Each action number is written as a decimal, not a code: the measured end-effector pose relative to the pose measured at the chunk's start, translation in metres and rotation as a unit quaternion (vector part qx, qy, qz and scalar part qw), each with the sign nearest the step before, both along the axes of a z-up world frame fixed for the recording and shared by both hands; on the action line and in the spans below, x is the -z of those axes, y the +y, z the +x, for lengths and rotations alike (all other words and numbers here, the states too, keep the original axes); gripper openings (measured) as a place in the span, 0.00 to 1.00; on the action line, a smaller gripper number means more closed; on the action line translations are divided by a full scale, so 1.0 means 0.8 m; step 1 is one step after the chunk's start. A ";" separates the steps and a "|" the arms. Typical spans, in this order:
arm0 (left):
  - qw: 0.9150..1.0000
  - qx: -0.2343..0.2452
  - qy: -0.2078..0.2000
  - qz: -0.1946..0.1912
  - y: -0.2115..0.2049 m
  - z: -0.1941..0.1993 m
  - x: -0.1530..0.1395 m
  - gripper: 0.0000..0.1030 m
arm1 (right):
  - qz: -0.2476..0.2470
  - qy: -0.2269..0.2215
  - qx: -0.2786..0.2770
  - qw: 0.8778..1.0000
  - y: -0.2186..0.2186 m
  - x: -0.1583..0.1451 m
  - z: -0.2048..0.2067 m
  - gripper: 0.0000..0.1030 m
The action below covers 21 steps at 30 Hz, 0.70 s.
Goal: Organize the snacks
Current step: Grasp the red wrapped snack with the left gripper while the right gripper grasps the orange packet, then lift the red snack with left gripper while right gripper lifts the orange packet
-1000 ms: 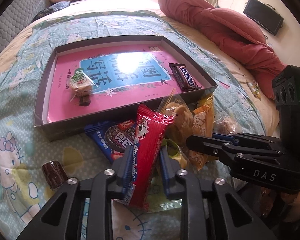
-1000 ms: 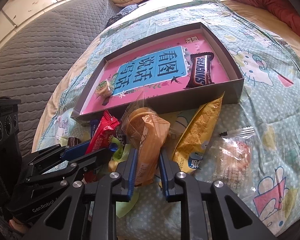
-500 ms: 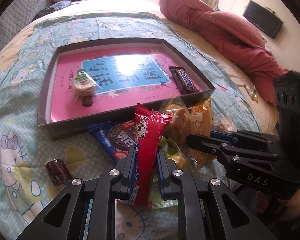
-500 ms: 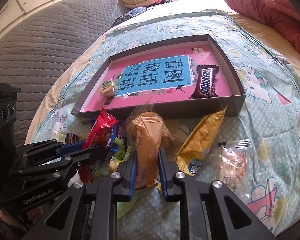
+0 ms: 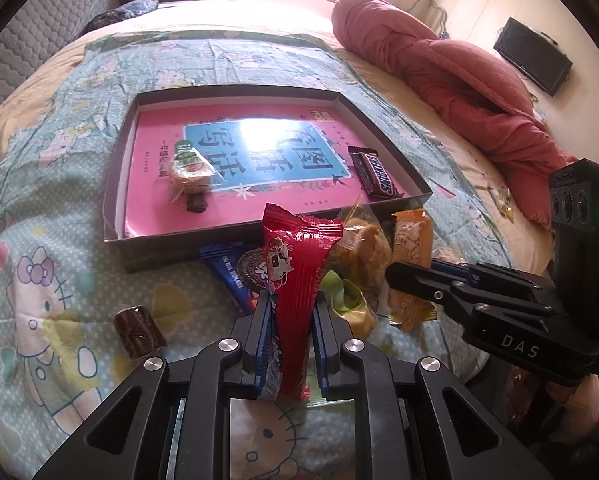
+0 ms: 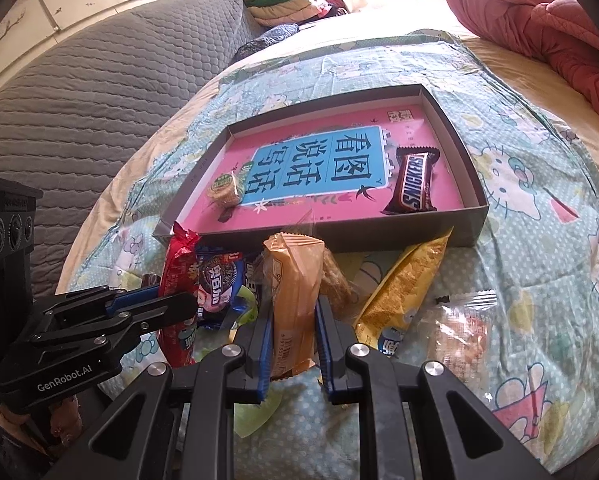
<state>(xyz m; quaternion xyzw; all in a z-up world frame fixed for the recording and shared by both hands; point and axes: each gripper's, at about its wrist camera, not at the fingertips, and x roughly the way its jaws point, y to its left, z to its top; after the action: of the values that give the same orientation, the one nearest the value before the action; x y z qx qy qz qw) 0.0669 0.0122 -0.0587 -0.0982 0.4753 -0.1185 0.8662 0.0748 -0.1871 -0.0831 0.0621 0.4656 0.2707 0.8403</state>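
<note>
1. We see the red snack packet (image 5: 295, 280) standing upright between the blue pads of the left gripper (image 5: 287, 312), whose jaws are clamped on its lower half; its crimped top rises above the fingertips.
2. We see the orange snack packet (image 6: 295, 292) pinched the same way in the right gripper (image 6: 291, 320), jaws pressed against both its sides, the packet upright.
3. Both held packets sit just in front of the near wall of the shallow box (image 5: 115, 184), above the loose pile on the bedspread.
4. In that pile we make out a blue Oreo packet (image 6: 219, 276) just behind the red one, a yellow packet (image 6: 403, 292) leaning against the box wall to the right of the right gripper, and a clear bag of snacks (image 6: 459, 328) further right.
5. A small brown wrapped sweet (image 5: 137, 330) lies apart on the bedspread (image 5: 51, 280), to the left of the left gripper.
6. Inside the box, on the pink book cover (image 5: 151, 200), we see a Snickers bar (image 6: 413, 184) near the right wall and a round wrapped cake (image 5: 189, 168) towards the left, well apart from each other.
7. Beyond the box lie a red quilt (image 5: 459, 80) and a grey quilted headboard (image 6: 79, 100).
</note>
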 end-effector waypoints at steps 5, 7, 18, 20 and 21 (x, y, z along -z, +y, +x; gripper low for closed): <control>1.000 -0.007 -0.004 -0.002 0.006 -0.004 -0.005 0.18 | 0.004 -0.011 -0.001 1.000 -0.002 -0.007 -0.001 0.19; 1.000 -0.012 -0.006 -0.002 0.008 -0.005 -0.007 0.18 | 0.007 -0.014 -0.002 1.000 -0.002 -0.009 -0.001 0.19; 0.999 -0.032 -0.020 -0.012 0.019 -0.012 -0.019 0.18 | 0.017 -0.029 -0.005 0.999 -0.006 -0.019 -0.004 0.19; 0.999 -0.036 -0.023 -0.016 0.023 -0.012 -0.021 0.18 | 0.020 -0.028 -0.004 0.999 -0.006 -0.019 -0.003 0.19; 0.999 -0.037 -0.023 -0.017 0.025 -0.011 -0.022 0.18 | 0.021 -0.028 -0.004 0.999 -0.007 -0.019 -0.002 0.19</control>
<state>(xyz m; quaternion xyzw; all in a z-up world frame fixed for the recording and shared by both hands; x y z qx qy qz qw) 0.0580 0.0320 -0.0409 -0.1280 0.4487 -0.0967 0.8791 0.0732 -0.1924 -0.0677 0.0704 0.4362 0.2853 0.8505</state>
